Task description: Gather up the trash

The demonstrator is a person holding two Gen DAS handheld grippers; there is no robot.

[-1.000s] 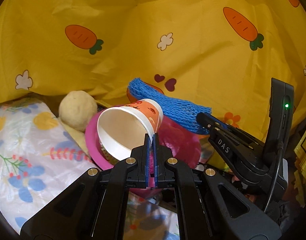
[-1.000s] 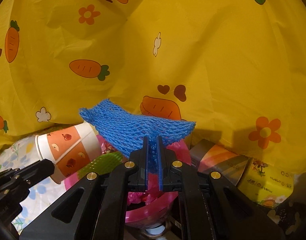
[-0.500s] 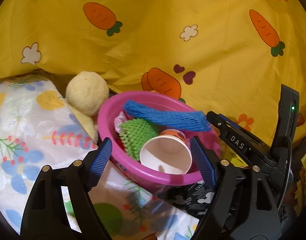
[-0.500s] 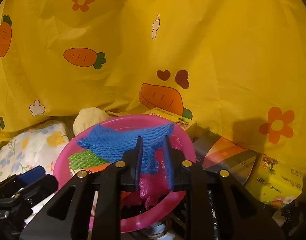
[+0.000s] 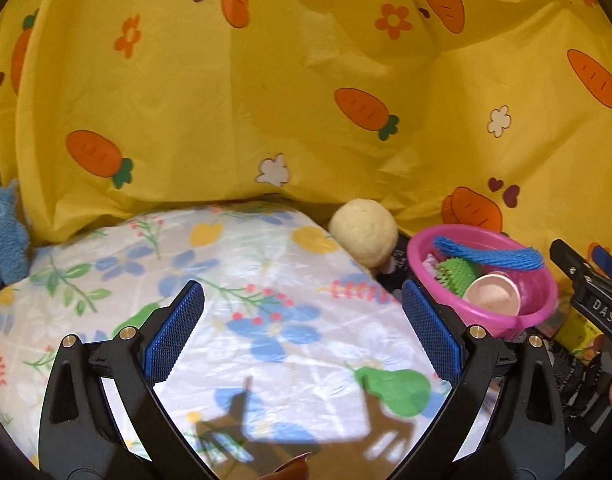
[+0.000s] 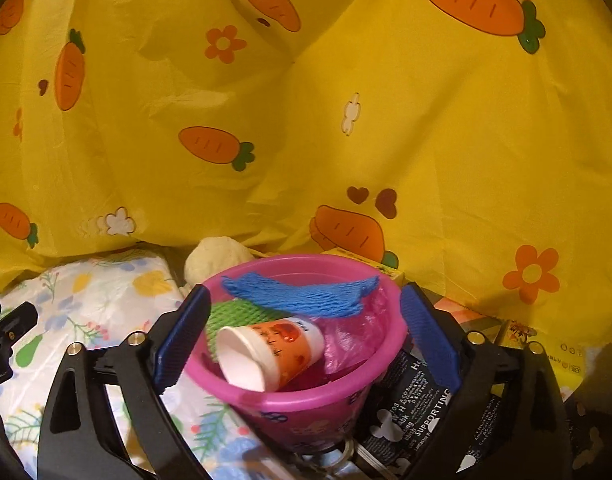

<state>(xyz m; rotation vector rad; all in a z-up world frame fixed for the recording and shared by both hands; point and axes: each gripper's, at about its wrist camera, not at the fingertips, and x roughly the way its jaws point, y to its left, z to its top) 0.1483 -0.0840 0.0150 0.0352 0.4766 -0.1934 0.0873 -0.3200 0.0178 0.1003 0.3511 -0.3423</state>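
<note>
Round pink plastic bucket (image 6: 306, 396), smooth-walled, holding the collected trash: a paper cup (image 6: 266, 350) lying on its side, mouth toward seven o'clock; a blue foam net sleeve (image 6: 302, 294) draped across the rim; a green knobbly net (image 6: 230, 312) at nine o'clock; crinkled pink film (image 6: 353, 332) at three o'clock. Right gripper (image 6: 304, 336): jaws have just been opening, now wide, flanking the bucket without pressing it. Left gripper (image 5: 304, 334): jaws likewise just opened wide, nothing between them, over the glossy floral sheet (image 5: 246, 280). Bucket lies at its two o'clock. Fuzzy cream ball (image 5: 363, 232) beside bucket; carrot-print yellow cloth (image 5: 306, 100) behind.
</note>
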